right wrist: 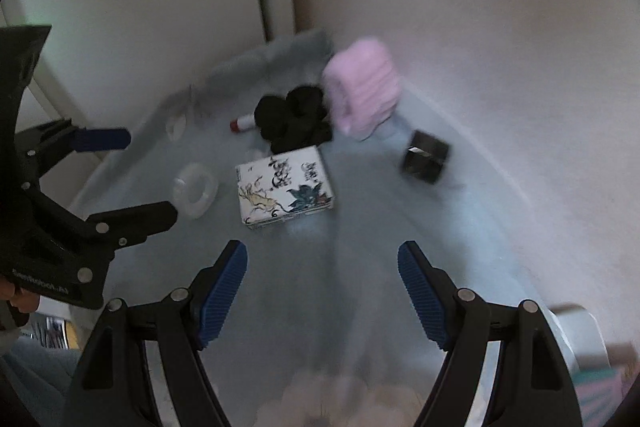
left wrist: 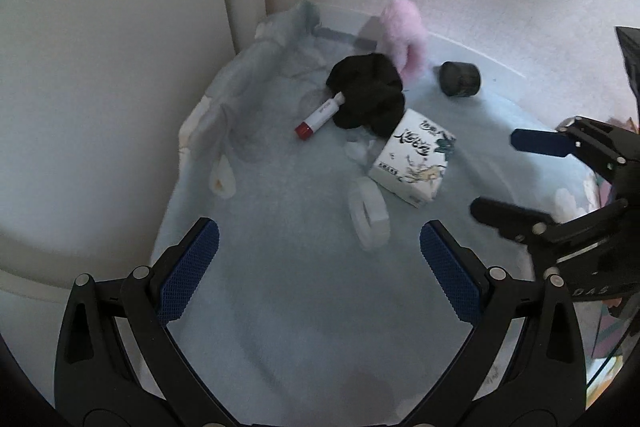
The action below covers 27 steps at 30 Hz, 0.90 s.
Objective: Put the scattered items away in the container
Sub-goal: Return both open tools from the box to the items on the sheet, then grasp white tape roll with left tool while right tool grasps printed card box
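Scattered on a pale blue cloth (left wrist: 288, 287) lie a white box with ink drawings (left wrist: 412, 159) (right wrist: 284, 187), a clear ring-shaped roll (left wrist: 368, 211) (right wrist: 196, 191), a white tube with a red cap (left wrist: 320, 115) (right wrist: 242, 123), a bunched black fabric piece (left wrist: 368, 95) (right wrist: 292, 119), a dark little jar (left wrist: 460, 79) (right wrist: 426, 157) and a pink fluffy item (left wrist: 404, 35) (right wrist: 364, 87) at the back. My left gripper (left wrist: 320, 259) (right wrist: 150, 175) hovers open just short of the roll. My right gripper (right wrist: 322, 267) (left wrist: 516, 179) is open too, below the box, holding nothing.
Pale walls and a white panel (left wrist: 120, 67) close in the cloth at the back and left. The cloth's edge is rumpled at the left (left wrist: 224, 107). A grey object (right wrist: 576, 331) sits at the lower right, and printed papers (right wrist: 52, 331) at the lower left.
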Tool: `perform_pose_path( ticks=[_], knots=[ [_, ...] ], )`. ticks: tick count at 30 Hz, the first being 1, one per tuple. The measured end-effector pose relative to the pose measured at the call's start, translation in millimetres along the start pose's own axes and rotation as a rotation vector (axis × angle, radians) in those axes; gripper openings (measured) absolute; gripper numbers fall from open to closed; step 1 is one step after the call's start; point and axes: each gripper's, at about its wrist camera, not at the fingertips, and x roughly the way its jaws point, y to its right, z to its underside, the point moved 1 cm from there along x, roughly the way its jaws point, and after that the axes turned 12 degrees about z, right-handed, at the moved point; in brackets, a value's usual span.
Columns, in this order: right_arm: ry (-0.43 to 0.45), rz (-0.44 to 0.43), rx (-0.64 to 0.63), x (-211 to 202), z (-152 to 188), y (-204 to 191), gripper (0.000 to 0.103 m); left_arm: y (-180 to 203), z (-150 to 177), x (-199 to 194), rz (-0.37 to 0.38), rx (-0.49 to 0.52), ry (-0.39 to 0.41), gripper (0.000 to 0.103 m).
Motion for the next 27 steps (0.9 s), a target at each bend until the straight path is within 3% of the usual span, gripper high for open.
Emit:
perform_pose_path(
  ticks=[14,27],
  knots=[
    [0.016,-0.055,-0.119,40,-9,-20,0.074,-15,12,18,0.032,-0.088,-0.004,0.092],
    [0.035,-0.097,-0.091,45,-10,-33,0.074,-22,5,11,0.095,-0.1,0.012,0.074]
  ],
)
